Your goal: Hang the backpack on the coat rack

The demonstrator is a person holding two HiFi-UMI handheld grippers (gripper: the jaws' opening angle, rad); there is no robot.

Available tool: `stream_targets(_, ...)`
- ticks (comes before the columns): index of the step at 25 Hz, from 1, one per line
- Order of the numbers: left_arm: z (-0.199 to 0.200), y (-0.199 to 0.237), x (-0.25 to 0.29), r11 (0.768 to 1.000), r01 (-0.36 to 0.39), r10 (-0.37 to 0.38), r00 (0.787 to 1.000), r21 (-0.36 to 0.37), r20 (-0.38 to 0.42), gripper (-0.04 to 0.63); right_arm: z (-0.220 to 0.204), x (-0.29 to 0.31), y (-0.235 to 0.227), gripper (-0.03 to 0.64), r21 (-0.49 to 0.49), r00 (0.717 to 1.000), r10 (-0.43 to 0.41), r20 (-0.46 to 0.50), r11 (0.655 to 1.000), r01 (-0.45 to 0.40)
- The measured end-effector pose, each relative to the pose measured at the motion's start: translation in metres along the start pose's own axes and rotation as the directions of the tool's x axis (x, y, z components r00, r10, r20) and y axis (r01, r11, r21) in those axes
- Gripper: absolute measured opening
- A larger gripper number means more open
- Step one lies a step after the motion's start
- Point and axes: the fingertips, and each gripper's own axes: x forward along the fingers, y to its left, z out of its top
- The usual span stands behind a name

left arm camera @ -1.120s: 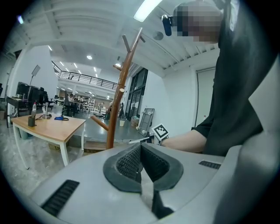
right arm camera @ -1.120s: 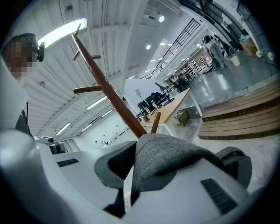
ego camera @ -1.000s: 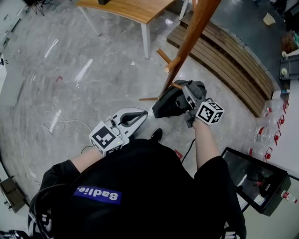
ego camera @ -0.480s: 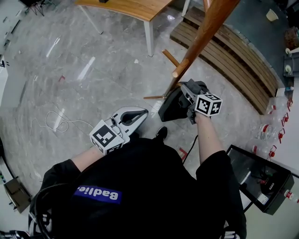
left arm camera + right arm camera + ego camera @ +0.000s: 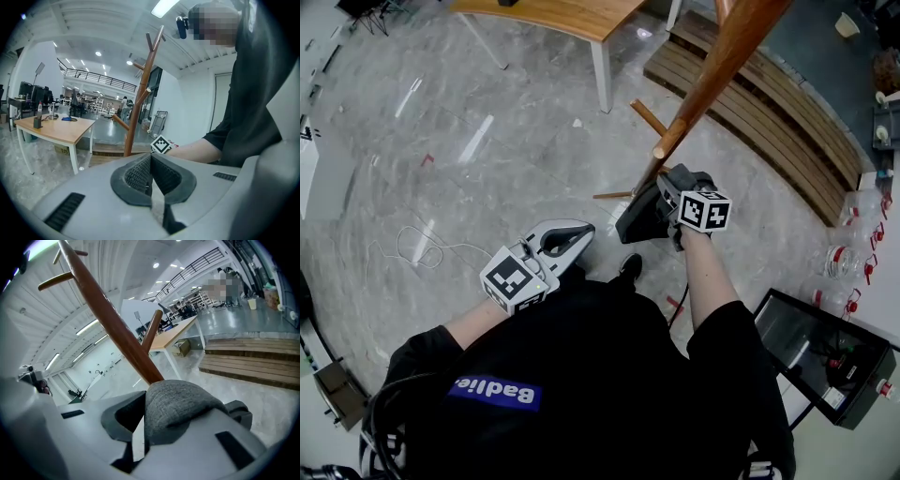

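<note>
The right gripper (image 5: 669, 187) is clamped on the backpack's grey cloth handle (image 5: 178, 404). To hang it well, that handle should probably be raised above the tip of the nearest upward-slanting peg (image 5: 666, 143) of the coat rack (image 5: 714, 67), then slipped over it and lowered until the peg takes the weight. The backpack (image 5: 637, 217) is dark grey, soft and slumped, hanging under that gripper just beside the rack's pole. The left gripper (image 5: 149, 171) is closed on nothing, held low and apart.
</note>
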Motion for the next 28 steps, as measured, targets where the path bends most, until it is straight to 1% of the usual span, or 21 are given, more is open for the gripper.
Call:
stream_targets(9, -0.011, 0.003, -0.006, 1.0, -0.012, 0.012, 0.999, -0.023, -0.035, 0.009, -0.01, 0.017, -0.018, 0.021, 0.005, 0.995, -0.102, -0.02, 0.995, 0.102)
stream_targets(12, -0.012, 0.002, -0.007, 1.0, -0.014, 0.013, 0.999, -0.026, -0.037, 0.009, -0.013, 0.02, -0.023, 0.021, -0.016, 0.989, -0.145, -0.042, 0.989, 0.144)
stream_targets(14, -0.013, 0.003, -0.009, 0.999, -0.017, 0.016, 0.999, -0.029, -0.039, 0.009, -0.016, 0.021, -0.023, 0.021, -0.037, 0.984, -0.162, -0.074, 0.986, 0.16)
stream_targets(18, -0.015, 0.005, -0.012, 0.999, -0.021, 0.02, 0.999, -0.034, -0.042, 0.009, -0.029, 0.022, -0.022, 0.023, -0.054, 0.97, -0.16, -0.185, 0.987, 0.153)
stream_targets(19, -0.016, 0.005, -0.012, 0.999, -0.023, 0.021, 0.999, -0.037, -0.044, 0.009, -0.033, 0.022, -0.023, 0.028, -0.048, 0.965, -0.155, -0.211, 0.988, 0.148)
stream_targets(20, -0.017, 0.006, -0.012, 0.999, -0.025, 0.023, 0.999, -0.041, -0.045, 0.009, -0.036, 0.022, -0.023, 0.047, -0.04, 0.962, -0.152, -0.227, 0.988, 0.146)
stream_targets(23, -0.018, 0.006, -0.012, 0.998, -0.027, 0.024, 0.999, -0.051, -0.048, 0.009, -0.041, 0.023, -0.026, 0.076, -0.009, 0.961, -0.15, -0.234, 0.988, 0.153)
stream_targets(25, -0.019, 0.006, -0.012, 0.998, -0.027, 0.025, 0.998, -0.055, -0.05, 0.009, -0.042, 0.024, -0.028, 0.107, 0.014, 0.962, -0.146, -0.23, 0.988, 0.153)
stream_targets(28, -0.021, 0.009, -0.013, 0.997, -0.031, 0.027, 0.998, -0.066, -0.055, 0.009, -0.039, 0.027, -0.031, 0.115, 0.03, 0.965, -0.142, -0.221, 0.988, 0.152)
